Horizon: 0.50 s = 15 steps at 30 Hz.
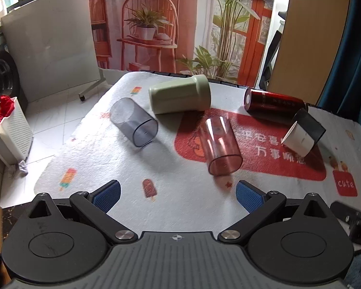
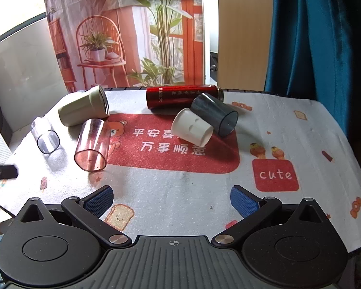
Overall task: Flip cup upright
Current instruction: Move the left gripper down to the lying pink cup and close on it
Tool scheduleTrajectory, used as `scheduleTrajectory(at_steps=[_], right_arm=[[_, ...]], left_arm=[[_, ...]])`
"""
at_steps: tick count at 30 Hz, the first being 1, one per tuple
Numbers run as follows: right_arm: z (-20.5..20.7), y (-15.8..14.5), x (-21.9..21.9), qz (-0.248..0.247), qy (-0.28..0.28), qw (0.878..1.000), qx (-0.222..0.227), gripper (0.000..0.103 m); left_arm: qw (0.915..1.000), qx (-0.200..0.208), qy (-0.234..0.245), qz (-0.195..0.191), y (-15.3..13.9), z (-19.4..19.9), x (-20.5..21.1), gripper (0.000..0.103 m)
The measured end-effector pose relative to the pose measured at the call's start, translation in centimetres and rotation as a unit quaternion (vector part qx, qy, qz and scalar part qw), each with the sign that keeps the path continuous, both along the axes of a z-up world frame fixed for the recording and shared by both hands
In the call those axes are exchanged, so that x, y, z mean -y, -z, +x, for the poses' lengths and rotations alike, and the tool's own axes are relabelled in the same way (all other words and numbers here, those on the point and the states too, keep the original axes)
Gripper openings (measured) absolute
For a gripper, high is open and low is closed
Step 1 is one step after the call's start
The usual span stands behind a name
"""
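Observation:
Several cups lie on their sides on a printed mat (image 1: pixel 180 200) (image 2: pixel 180 192). A clear pink cup (image 1: pixel 220 144) (image 2: pixel 92 145) lies nearest my left gripper. A clear grey cup (image 1: pixel 133 125) (image 2: pixel 45 136) lies left of it. A pale green cup (image 1: pixel 180 95) (image 2: pixel 84 108) lies behind them. A white cup (image 1: pixel 298 139) (image 2: pixel 192 128) leans on a dark smoky cup (image 1: pixel 309 122) (image 2: pixel 215 114), in front of a red flask (image 1: pixel 274 104) (image 2: pixel 182 95). My left gripper (image 1: pixel 178 195) and right gripper (image 2: pixel 172 201) are open and empty, near the mat's front edge.
The mat covers a small table; its left edge drops to a tiled floor (image 1: pixel 59 118). A white basket with red cloth (image 1: pixel 8 130) stands on the floor at left. A printed backdrop (image 1: pixel 180 24) hangs behind; a blue curtain (image 2: pixel 325 36) and wooden panel (image 2: pixel 243 31) stand at right.

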State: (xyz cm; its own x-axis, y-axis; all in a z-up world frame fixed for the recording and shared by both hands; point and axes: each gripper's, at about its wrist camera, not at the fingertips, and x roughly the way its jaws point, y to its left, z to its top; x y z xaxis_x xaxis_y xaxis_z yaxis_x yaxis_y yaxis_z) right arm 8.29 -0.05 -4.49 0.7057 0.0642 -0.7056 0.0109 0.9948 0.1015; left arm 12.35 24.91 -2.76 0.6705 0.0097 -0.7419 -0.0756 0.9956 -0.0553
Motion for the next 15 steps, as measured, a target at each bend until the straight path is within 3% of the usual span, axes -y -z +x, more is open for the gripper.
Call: scheduleTrajectory(at_steps=[5,15], right_arm=[[0.5,1.4,0.2,0.0,0.003,1.0,-0.012,0.103],[0.7,2.8,1.5,0.015,0.015,0.999,-0.029,0.103]], left_arm=[[0.9996,-0.008,-0.008,-0.027,1.7,5.6,1.9,0.094],[0.996,-0.065,-0.027,-0.056,6.7,13.8,4.1,0.093]])
